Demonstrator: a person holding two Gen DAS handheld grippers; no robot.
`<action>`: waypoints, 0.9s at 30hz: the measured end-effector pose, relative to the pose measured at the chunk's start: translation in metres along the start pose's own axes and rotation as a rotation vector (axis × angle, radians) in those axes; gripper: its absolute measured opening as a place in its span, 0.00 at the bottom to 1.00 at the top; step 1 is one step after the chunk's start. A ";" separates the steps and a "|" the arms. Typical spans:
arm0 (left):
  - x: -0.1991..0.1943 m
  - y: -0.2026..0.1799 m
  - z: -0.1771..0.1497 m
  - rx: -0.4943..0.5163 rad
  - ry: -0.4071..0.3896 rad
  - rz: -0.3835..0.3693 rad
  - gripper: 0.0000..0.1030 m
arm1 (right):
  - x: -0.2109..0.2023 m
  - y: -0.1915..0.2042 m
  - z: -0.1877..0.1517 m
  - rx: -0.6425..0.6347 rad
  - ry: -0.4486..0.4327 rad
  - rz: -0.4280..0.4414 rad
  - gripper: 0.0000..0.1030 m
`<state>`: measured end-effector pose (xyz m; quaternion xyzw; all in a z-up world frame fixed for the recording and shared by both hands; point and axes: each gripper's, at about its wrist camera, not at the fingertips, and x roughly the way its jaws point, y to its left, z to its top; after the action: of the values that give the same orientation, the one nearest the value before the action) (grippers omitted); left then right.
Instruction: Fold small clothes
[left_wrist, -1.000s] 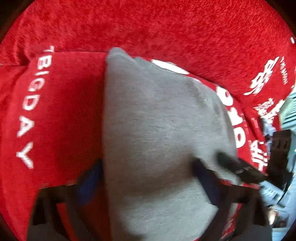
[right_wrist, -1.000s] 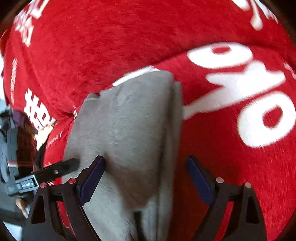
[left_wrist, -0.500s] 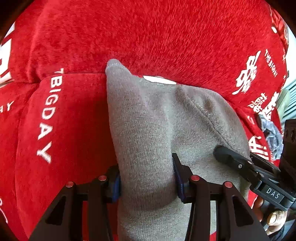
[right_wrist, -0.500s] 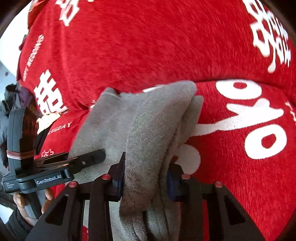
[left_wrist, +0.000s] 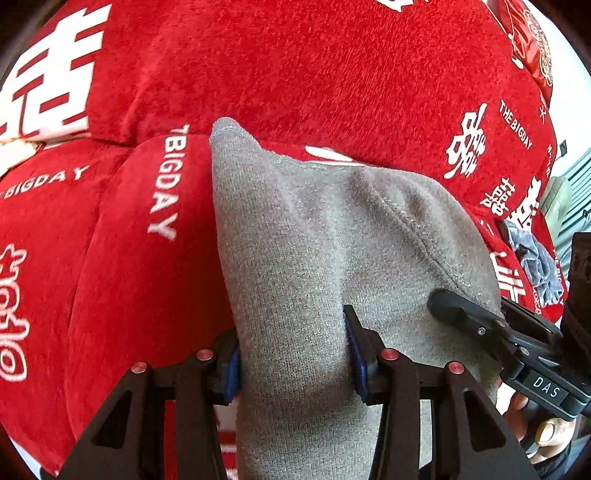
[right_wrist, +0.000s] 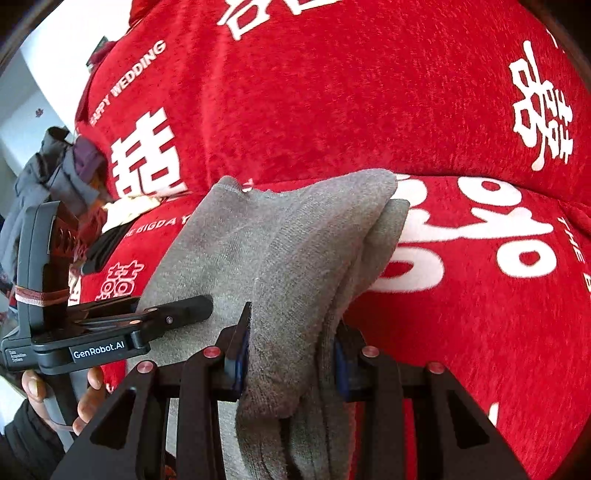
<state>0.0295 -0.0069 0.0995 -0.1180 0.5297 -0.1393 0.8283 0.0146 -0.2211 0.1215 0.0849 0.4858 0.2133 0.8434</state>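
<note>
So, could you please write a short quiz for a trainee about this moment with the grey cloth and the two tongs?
1. True or false: the left tongs are shut on the grey garment.
2. What does the garment lie on?
A. a wooden table
B. a red plush cover with white lettering
C. a blue tray
3. In the right wrist view, are the right tongs pinching one layer of the cloth or several?

Key: 1. True. 2. B. 3. Several; stacked folded edges show between the fingers.
</note>
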 end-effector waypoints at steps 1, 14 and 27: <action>-0.002 0.001 -0.007 0.002 0.000 0.002 0.46 | -0.001 0.004 -0.005 -0.002 0.001 0.000 0.38; 0.004 0.024 -0.076 0.005 -0.026 0.037 0.48 | 0.017 0.026 -0.071 -0.011 0.050 -0.005 0.38; -0.034 0.030 -0.088 0.050 -0.170 0.215 0.88 | -0.005 0.010 -0.087 -0.026 -0.014 -0.157 0.65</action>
<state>-0.0613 0.0288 0.0816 -0.0513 0.4637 -0.0526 0.8829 -0.0648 -0.2195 0.0846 0.0371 0.4821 0.1523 0.8620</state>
